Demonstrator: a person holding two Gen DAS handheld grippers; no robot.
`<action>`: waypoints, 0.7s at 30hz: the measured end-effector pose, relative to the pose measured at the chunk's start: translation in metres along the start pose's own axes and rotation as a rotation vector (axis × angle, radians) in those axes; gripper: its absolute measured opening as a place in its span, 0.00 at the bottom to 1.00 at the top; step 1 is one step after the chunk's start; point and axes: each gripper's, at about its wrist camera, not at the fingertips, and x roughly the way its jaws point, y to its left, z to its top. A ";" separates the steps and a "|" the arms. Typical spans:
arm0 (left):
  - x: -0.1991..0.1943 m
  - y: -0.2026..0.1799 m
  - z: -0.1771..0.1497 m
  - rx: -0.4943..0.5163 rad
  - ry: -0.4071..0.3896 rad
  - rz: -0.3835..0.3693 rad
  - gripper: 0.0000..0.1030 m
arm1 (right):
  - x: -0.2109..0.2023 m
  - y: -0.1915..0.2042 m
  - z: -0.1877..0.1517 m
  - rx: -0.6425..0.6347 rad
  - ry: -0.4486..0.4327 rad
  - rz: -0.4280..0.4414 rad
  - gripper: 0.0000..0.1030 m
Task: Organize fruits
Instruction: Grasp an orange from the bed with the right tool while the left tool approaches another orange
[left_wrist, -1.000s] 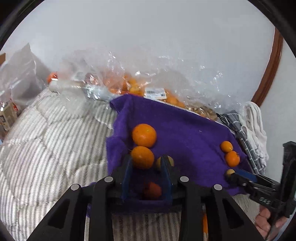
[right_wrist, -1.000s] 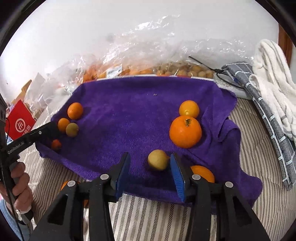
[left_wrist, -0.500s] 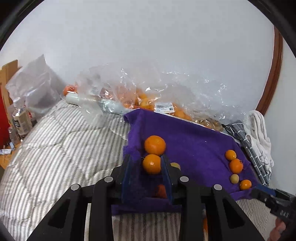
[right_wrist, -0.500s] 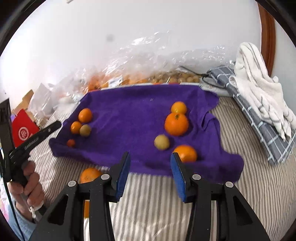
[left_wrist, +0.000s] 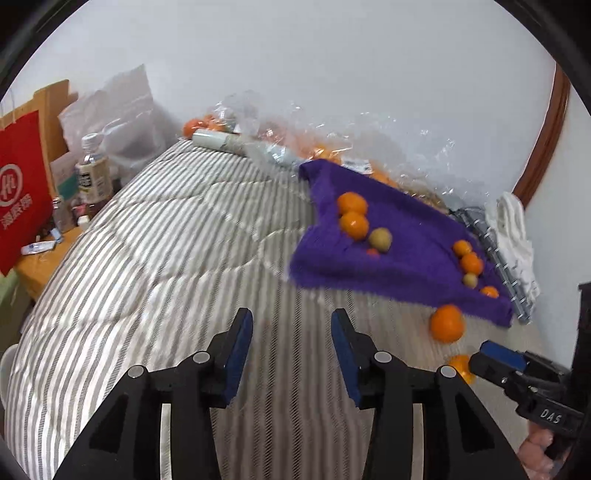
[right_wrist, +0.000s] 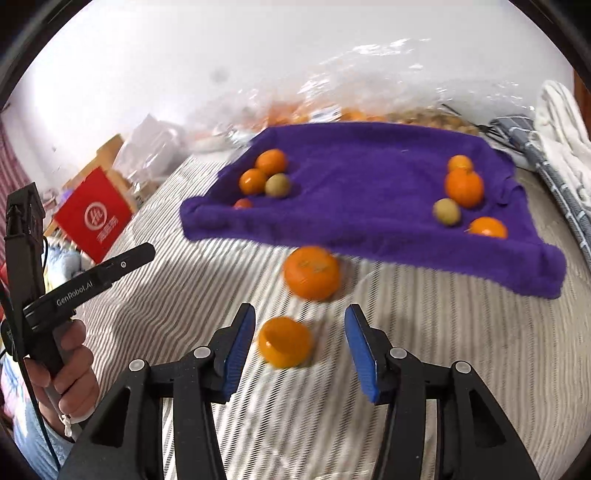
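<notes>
A purple towel (right_wrist: 369, 177) lies on the striped bed. It carries a left cluster of oranges (right_wrist: 271, 161) with a green fruit (right_wrist: 277, 184), and a right cluster around a big orange (right_wrist: 464, 186). Two oranges lie loose on the bed in front of the towel: a large one (right_wrist: 312, 272) and a smaller one (right_wrist: 284, 341). My right gripper (right_wrist: 300, 345) is open, its jaws either side of the smaller orange. My left gripper (left_wrist: 291, 350) is open and empty over bare bedding. The towel (left_wrist: 406, 240) and the large loose orange (left_wrist: 447, 324) show in the left wrist view.
Clear plastic bags (right_wrist: 369, 92) of fruit lie behind the towel against the wall. A white and checked cloth pile (right_wrist: 561, 140) sits at the right. A red bag (left_wrist: 20, 192) and bottles (left_wrist: 94, 173) stand on a side table at the left.
Both grippers have pulled back from the towel toward the near bed. The left gripper has opened wider and swung left. The two loose oranges now lie before the right gripper.
</notes>
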 end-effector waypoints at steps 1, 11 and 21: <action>0.001 0.002 -0.003 -0.001 0.008 0.018 0.41 | 0.003 0.003 -0.002 -0.008 0.003 -0.002 0.49; -0.003 0.014 -0.010 -0.059 0.026 0.057 0.41 | 0.020 0.015 -0.020 -0.041 -0.003 -0.063 0.34; 0.002 0.018 -0.012 -0.094 0.048 0.077 0.40 | -0.017 -0.014 -0.023 -0.055 -0.097 -0.171 0.34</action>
